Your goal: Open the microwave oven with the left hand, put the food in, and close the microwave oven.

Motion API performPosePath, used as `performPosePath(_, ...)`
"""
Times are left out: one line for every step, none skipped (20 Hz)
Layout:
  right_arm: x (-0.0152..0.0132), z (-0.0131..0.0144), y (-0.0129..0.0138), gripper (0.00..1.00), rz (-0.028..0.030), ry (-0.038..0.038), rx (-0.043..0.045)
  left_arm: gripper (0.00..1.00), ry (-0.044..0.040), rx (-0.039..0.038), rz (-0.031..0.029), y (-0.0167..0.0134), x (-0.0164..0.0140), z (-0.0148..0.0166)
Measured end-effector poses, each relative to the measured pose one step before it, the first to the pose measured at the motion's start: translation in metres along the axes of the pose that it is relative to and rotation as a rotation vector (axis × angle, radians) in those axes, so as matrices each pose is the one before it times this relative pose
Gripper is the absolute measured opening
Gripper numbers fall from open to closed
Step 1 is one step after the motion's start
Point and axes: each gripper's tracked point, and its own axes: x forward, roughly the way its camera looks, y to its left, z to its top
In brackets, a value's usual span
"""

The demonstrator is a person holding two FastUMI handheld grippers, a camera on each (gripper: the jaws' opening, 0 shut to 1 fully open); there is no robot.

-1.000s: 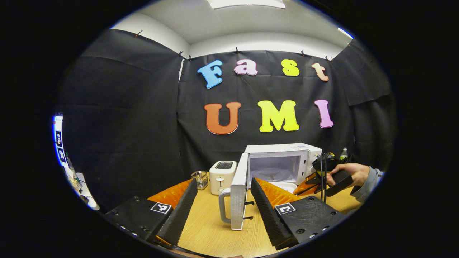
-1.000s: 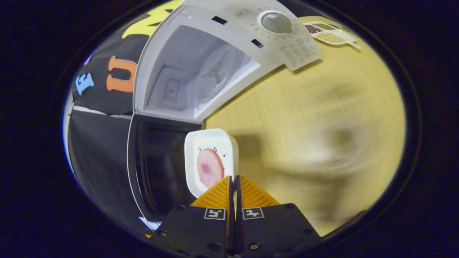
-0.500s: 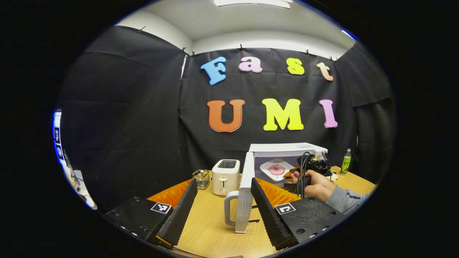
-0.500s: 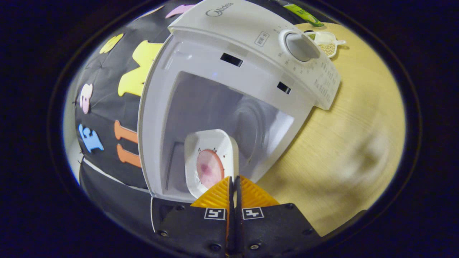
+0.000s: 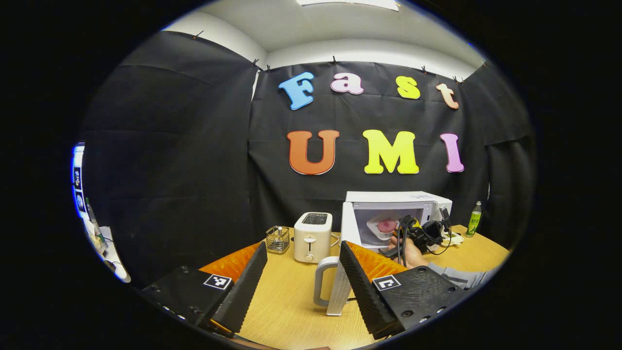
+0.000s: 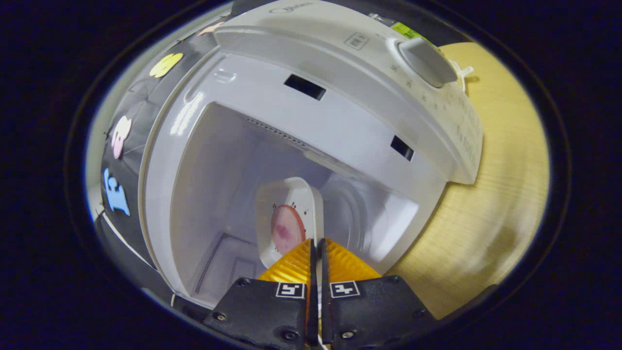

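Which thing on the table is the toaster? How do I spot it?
Find the big white microwave with its door swung open on the wooden table. Just left of it stands the toaster, a small cream box with a dark slot on top. The wire basket beside it is see-through, the toaster solid.

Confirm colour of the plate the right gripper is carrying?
White plate with a pink slice on it; clearest in the right gripper view.

Gone from low beside the open door a second ago to deep in the microwave [image 6: 311, 121] cavity now: plate [image 6: 290, 221] with its pink slice, pinched edge-on by the right gripper [image 6: 316, 250]. Cavity walls swelling at 9 and 3 o'clock around it. In the left gripper view, right gripper [image 5: 413, 233] reached in at 2 o'clock, door [image 5: 342, 287] drifted slightly rightward.
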Motion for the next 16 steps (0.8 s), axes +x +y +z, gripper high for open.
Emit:
performPosePath(0.00258, -0.00078, -0.00303, 0.07, 0.00062, -0.01108, -0.03312, 0.89, 0.00594, 0.00038, -0.00489, -0.00058, 0.00083, -0.00349)
performPosePath(0.00068, 0.00182, 0.00014, 0.08, 0.00698, -0.01718, -0.02385, 0.89, 0.00548, 0.00533, -0.00003, -0.00154, 0.00067, -0.00347)
performPosePath(0.00365, 0.00151, 0.00033, 0.01, 0.00963, -0.01305, -0.04811, 0.89, 0.00687, 0.00929, 0.00613, 0.00192, 0.00230, -0.00346)
performPosePath(0.00409, 0.00407, -0.00171, 0.12, 0.00275, -0.02543, -0.07432, 0.90, 0.00985, 0.00811, 0.00463, 0.00165, -0.00002, -0.00347)
performPosePath(-0.00201, 0.00221, 0.00456, 0.05, 0.02167, -0.03671, -0.07250, 0.90, 0.00654, 0.00743, 0.00559, 0.00100, 0.00031, -0.00267)
performPosePath(-0.00179, 0.00384, 0.00042, 0.03, 0.00300, -0.02390, -0.09176, 0.89, 0.00130, 0.00324, 0.00608, 0.00167, 0.00013, -0.00187)
performPosePath(0.00206, 0.00347, 0.00152, 0.14, 0.01125, -0.02858, -0.06688, 0.90, -0.00113, -0.00187, 0.00631, 0.00057, 0.00045, -0.00071)
performPosePath(-0.00424, 0.00417, 0.00472, 0.15, 0.01386, -0.03046, -0.05345, 0.89, 0.00113, -0.00694, 0.00246, 0.00118, -0.00012, -0.00214)
performPosePath(-0.00481, 0.00584, 0.00401, 0.18, 0.01403, -0.02558, -0.03992, 0.89, 0.00449, -0.01105, 0.00091, -0.00035, 0.00038, -0.00294)
performPosePath(-0.00255, 0.00437, 0.00182, 0.21, 0.00948, -0.02310, -0.04720, 0.90, 0.00418, -0.01188, -0.00001, -0.00003, 0.00074, -0.00217)
performPosePath(-0.00368, 0.00287, 0.00370, 0.14, 0.01124, -0.01000, -0.04232, 0.89, 0.00001, -0.01073, -0.00124, 0.00014, -0.00020, -0.00056)
performPosePath(-0.00407, 0.00304, 0.00503, 0.17, 0.01967, -0.00489, -0.03865, 0.89, 0.00320, -0.00840, -0.00039, 0.00251, 0.00046, -0.00043)
performPosePath(-0.00615, 0.00355, 0.00596, 0.25, 0.02135, -0.00313, -0.03088, 0.89, 0.00347, -0.00682, 0.00230, 0.00261, -0.00064, -0.00125)
performPosePath(-0.00746, 0.00265, 0.00469, 0.31, 0.01857, -0.00035, -0.02604, 0.89, -0.00129, -0.00560, 0.00257, 0.00327, 0.00084, -0.00043)
performPosePath(-0.00914, 0.00326, 0.00383, 0.53, 0.01533, 0.00508, -0.02556, 0.89, 0.00164, -0.00468, -0.00084, 0.00212, 0.00007, -0.00097)
performPosePath(-0.00668, 0.00266, -0.00046, 0.66, 0.00898, 0.00234, -0.01940, 0.89, 0.00023, -0.00270, 0.00037, 0.00346, 0.00057, -0.00185)
